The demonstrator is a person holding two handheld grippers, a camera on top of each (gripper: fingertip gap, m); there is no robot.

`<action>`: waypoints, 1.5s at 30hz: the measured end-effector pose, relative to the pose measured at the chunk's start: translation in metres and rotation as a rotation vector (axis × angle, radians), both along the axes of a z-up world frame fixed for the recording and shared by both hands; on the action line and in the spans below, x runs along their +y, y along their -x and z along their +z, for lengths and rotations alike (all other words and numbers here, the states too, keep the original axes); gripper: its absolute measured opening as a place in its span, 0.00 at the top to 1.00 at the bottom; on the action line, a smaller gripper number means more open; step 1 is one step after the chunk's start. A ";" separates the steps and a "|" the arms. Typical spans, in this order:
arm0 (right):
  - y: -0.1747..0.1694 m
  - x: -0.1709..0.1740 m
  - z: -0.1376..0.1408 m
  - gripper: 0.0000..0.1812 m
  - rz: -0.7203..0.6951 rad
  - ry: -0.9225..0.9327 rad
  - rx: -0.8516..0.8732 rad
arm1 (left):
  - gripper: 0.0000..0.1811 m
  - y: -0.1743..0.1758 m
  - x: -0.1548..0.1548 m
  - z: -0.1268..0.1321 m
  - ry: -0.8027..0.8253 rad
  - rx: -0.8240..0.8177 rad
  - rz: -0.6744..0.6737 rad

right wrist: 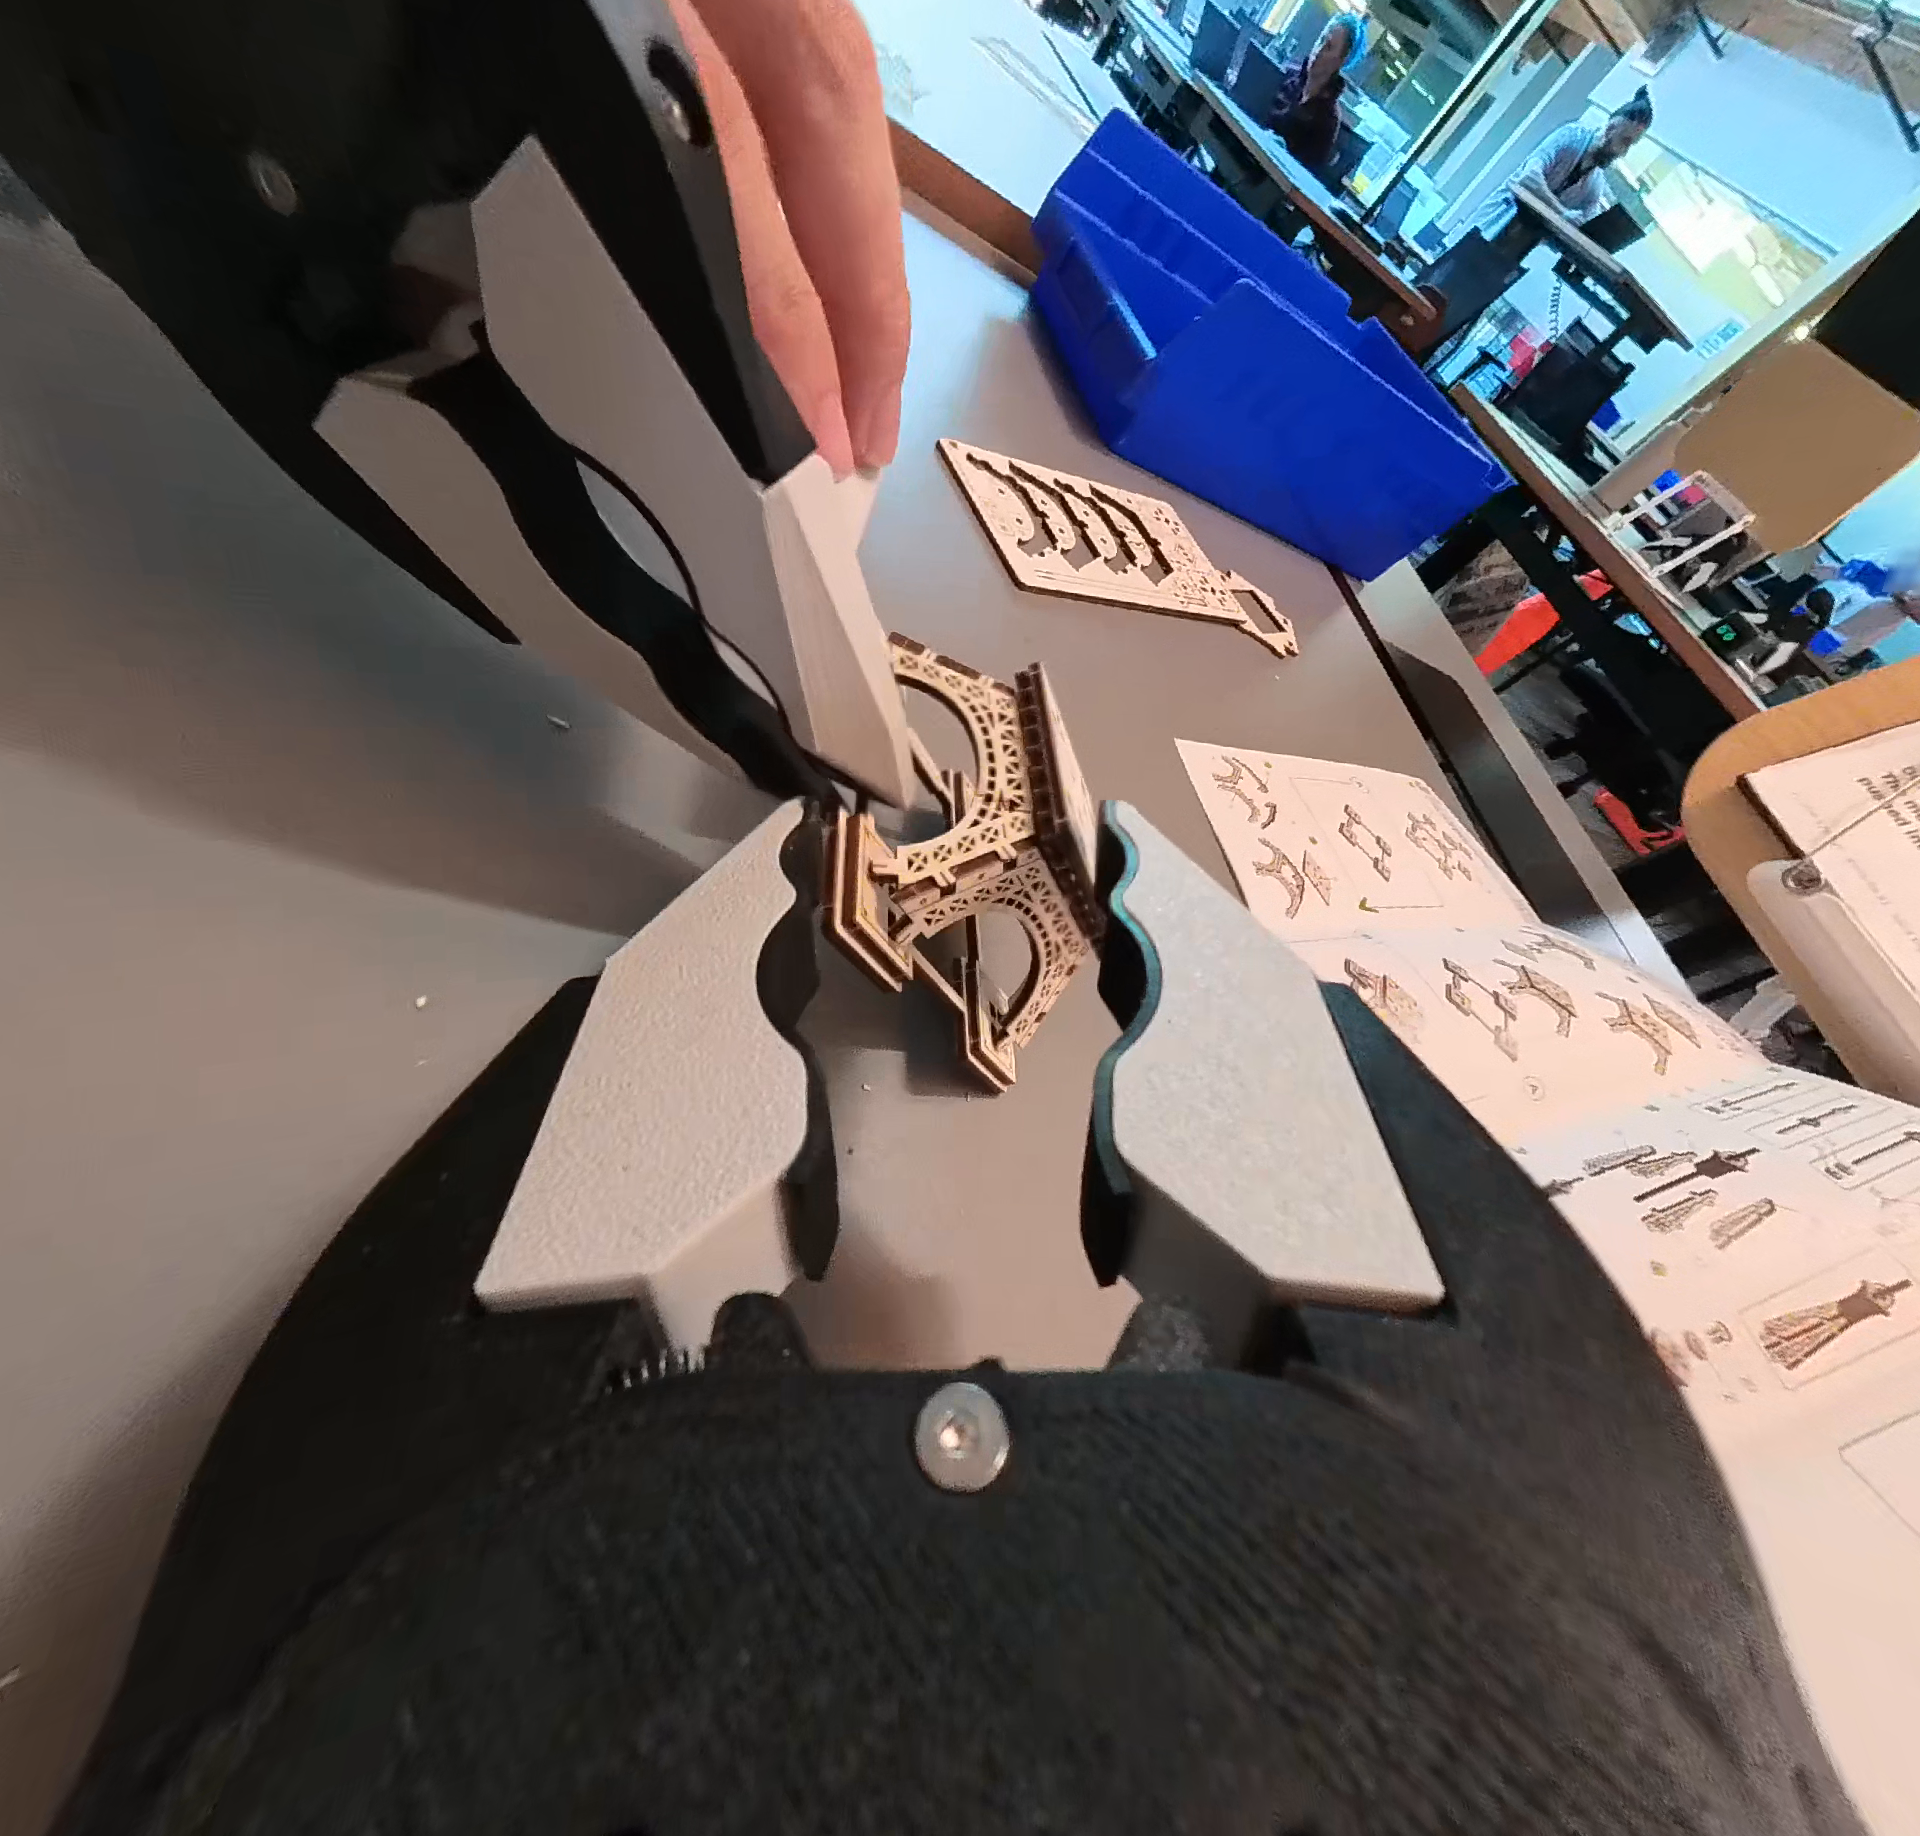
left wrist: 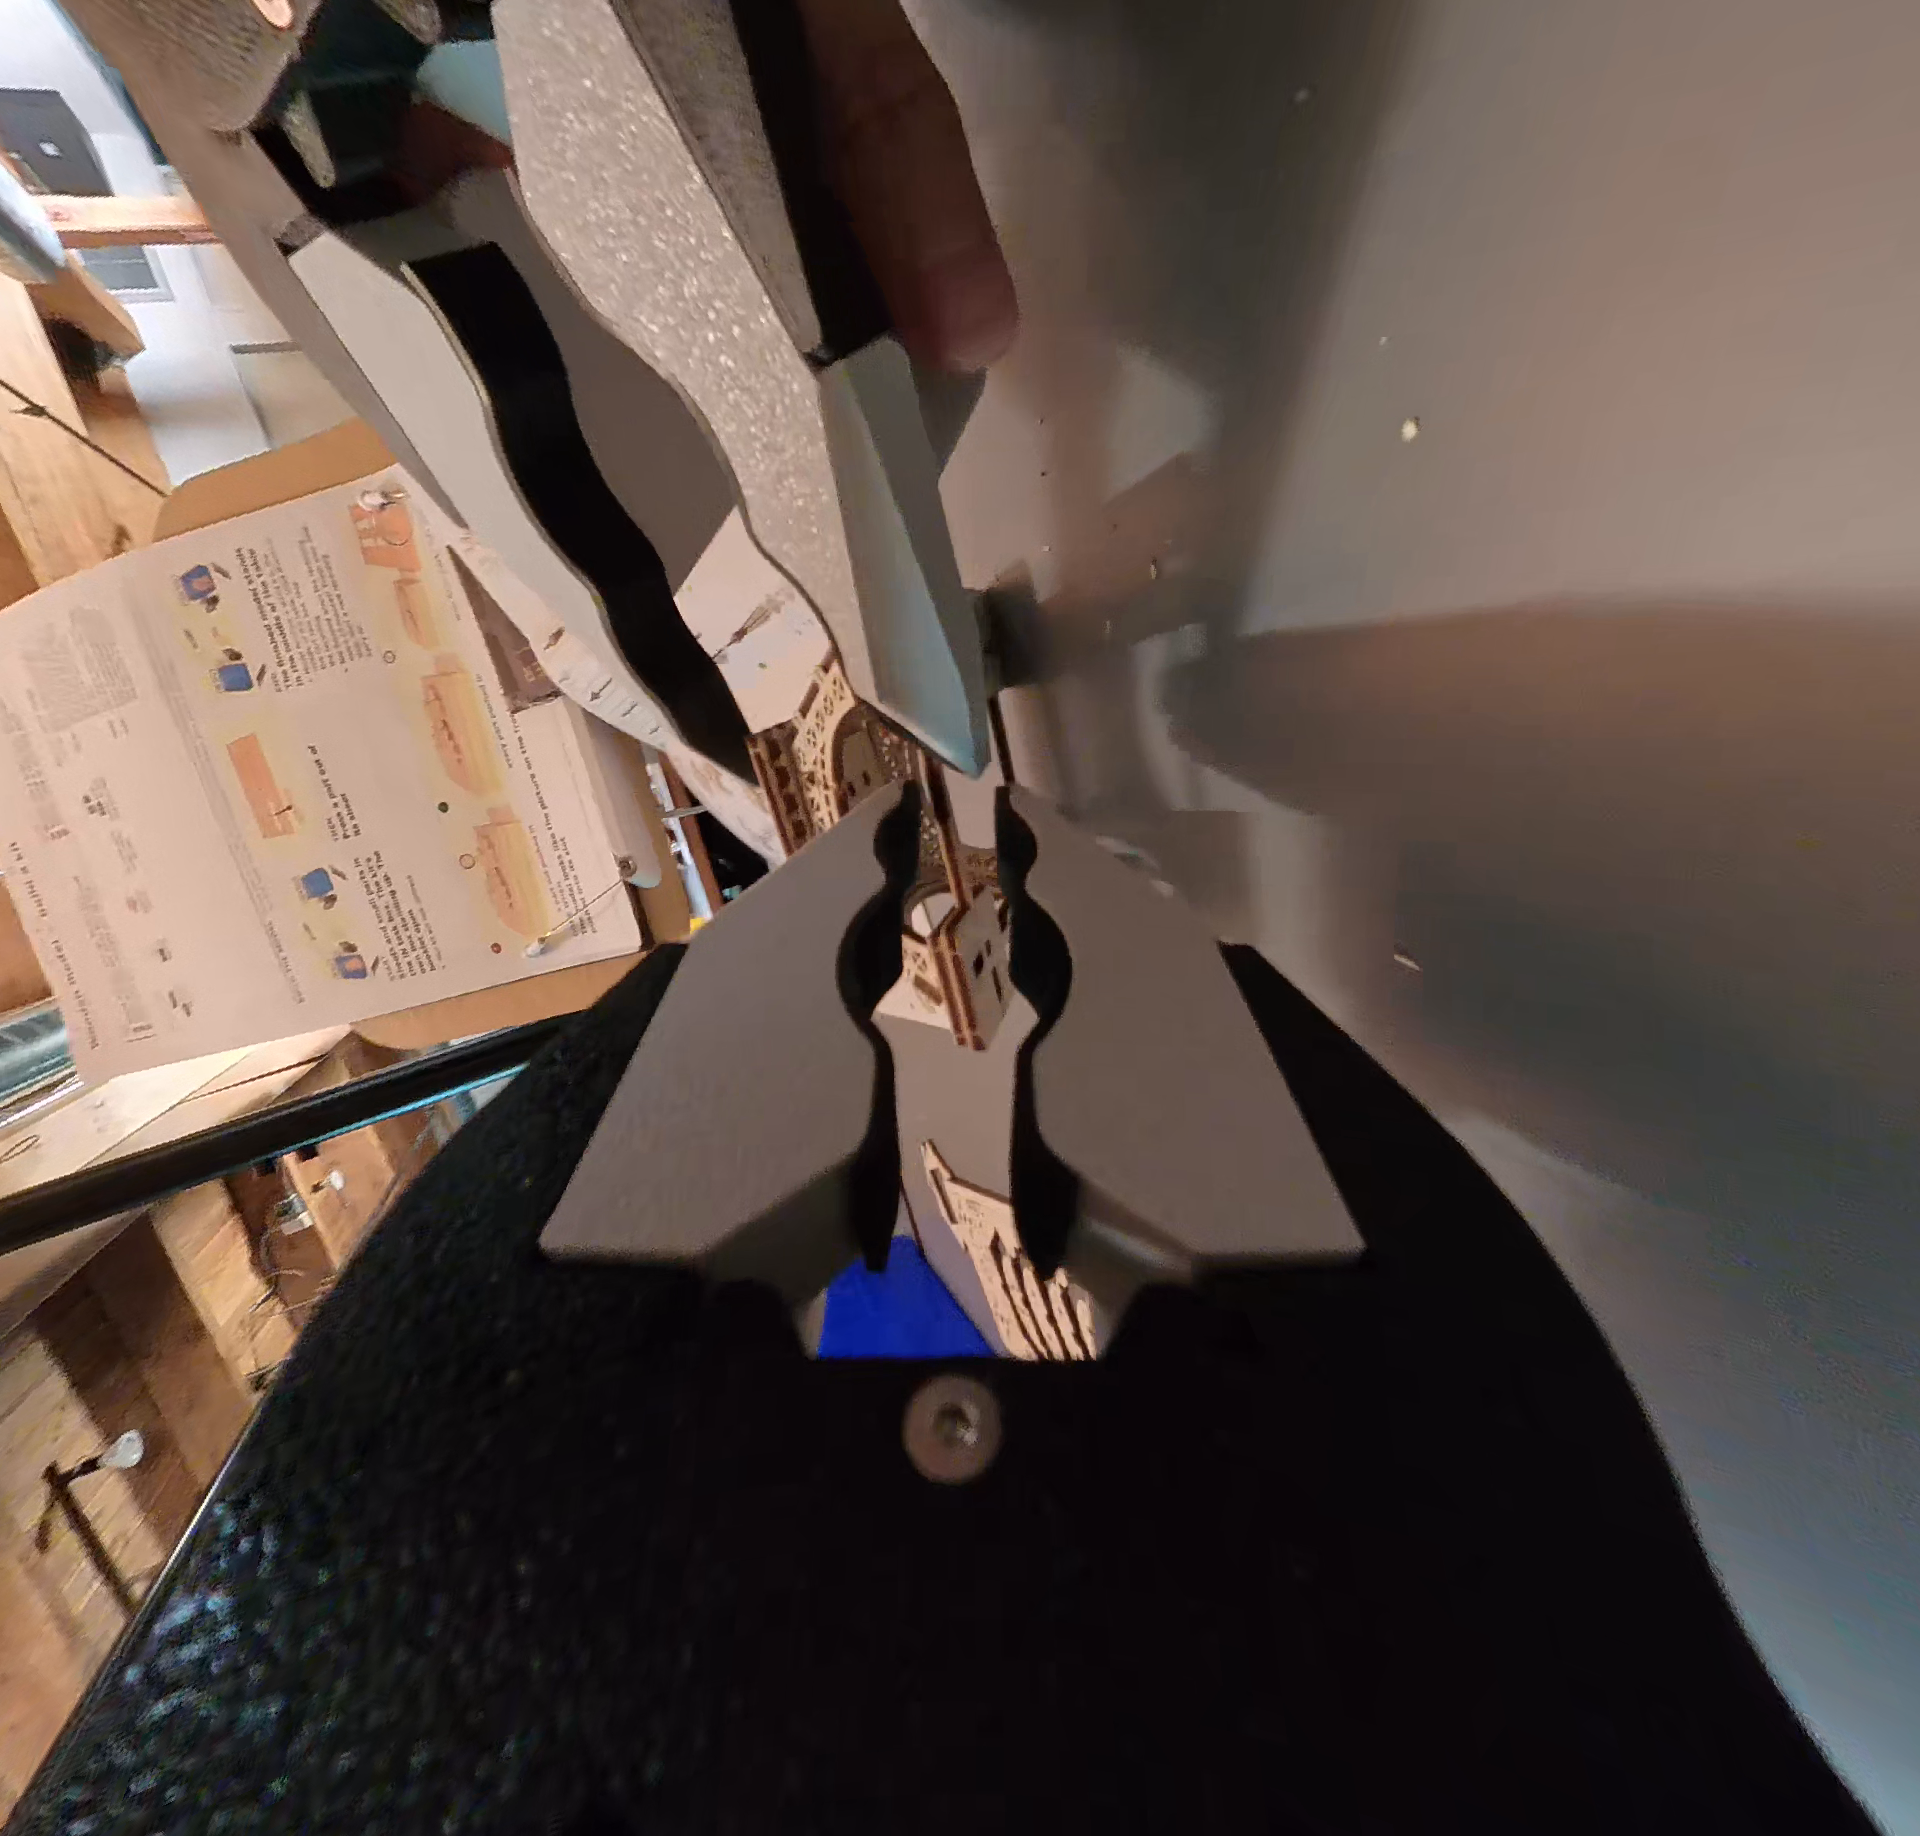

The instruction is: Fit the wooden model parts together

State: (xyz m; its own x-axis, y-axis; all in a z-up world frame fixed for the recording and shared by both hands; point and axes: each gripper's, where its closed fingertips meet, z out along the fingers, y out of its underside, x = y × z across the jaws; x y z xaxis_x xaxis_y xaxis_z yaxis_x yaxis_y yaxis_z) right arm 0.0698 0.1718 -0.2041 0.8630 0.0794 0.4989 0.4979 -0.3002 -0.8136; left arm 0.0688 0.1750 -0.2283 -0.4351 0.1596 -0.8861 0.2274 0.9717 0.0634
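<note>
Two tools (right wrist: 951,877), one wooden model (right wrist: 966,882)

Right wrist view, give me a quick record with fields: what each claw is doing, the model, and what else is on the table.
right claw: closed on wooden tower model, gripping its sides
left claw: tips at the model's top, grip unclear
model: lattice arches, tilted, held off the table
parts sheet: flat on the table beyond the model
blue bin: behind the sheet
instruction sheets: on the right
</note>
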 end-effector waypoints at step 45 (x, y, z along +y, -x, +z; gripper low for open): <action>0.005 -0.017 0.013 0.83 0.033 -0.076 0.087 | 1.00 0.003 -0.005 0.023 0.470 -0.264 -0.051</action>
State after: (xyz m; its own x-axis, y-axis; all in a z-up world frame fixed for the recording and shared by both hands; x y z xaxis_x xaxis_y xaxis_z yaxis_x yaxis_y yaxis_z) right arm 0.0644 0.1543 -0.1907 0.9008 0.0732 0.4280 0.4332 -0.2211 -0.8738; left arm 0.0656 0.1704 -0.2056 -0.1903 -0.2656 -0.9451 0.3098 0.8973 -0.3145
